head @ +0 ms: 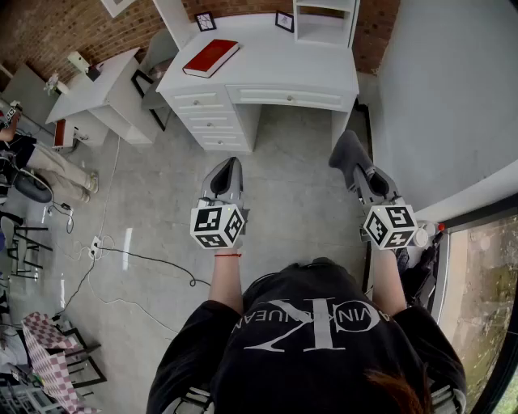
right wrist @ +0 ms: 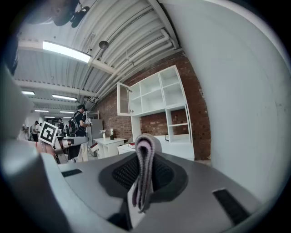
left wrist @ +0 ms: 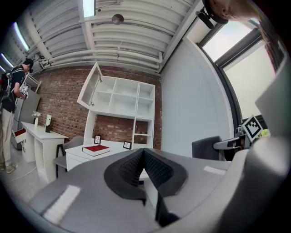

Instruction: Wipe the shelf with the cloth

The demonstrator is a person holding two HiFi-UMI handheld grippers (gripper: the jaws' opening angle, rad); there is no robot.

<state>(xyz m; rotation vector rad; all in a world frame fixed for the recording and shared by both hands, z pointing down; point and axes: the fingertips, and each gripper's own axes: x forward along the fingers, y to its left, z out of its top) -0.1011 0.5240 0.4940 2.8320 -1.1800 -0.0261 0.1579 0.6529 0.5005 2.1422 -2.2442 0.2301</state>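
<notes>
Well short of the desk [head: 275, 69]: my R claw [head: 353, 162] clamps the folded cloth [right wrist: 144, 170], L claw [head: 230, 166] shut, empty; best approach w/ fold leading, flat onto the shelf [head: 324, 24]

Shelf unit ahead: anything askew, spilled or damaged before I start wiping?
One thing: the upper-left door of the shelf unit stands swung open rather than shut. Nothing looks spilled or damaged.
</notes>
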